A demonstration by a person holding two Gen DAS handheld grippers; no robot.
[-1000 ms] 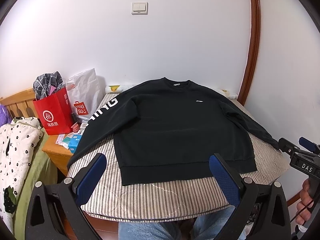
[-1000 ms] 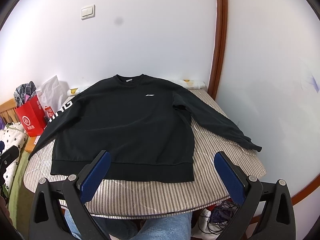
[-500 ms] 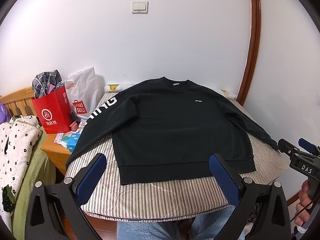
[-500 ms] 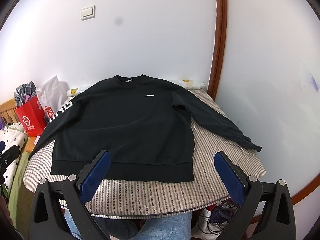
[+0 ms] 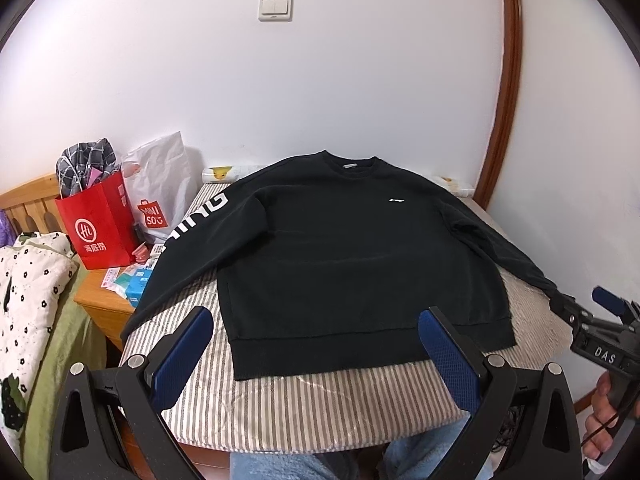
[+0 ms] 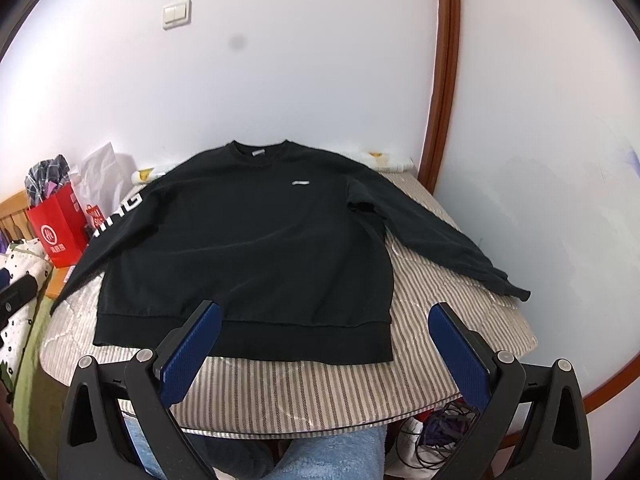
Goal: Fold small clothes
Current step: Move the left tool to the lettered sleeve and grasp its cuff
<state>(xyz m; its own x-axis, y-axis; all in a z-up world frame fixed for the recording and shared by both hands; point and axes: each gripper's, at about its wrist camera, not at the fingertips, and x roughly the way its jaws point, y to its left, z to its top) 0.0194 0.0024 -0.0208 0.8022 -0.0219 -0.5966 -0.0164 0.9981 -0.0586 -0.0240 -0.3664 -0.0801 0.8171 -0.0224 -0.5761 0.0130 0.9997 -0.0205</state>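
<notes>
Both tongs — left (image 5: 314, 342), right (image 6: 324, 338) — gape empty; sweatshirt (image 5: 352, 256) sleeve lettering partly hidden

Matt black cloth sweatshirt (image 5: 352, 256), glossy paper bag (image 5: 100, 224)

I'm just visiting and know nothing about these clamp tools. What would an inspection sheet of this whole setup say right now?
Surface: striped table cover, round-edged, sweatshirt spread on it.
Job's things: black sweatshirt flat, face up, unfolded, both sleeves spread outward; collar at the far side.
Clutter: red paper bag, white shopping bag, small packets on wooden nightstand.
Grippers: left gripper open, empty, short of the hem; right gripper open, empty.
Cables: tangle under the table.
Surroundings: white wall, light switch, floral bedding.
</notes>
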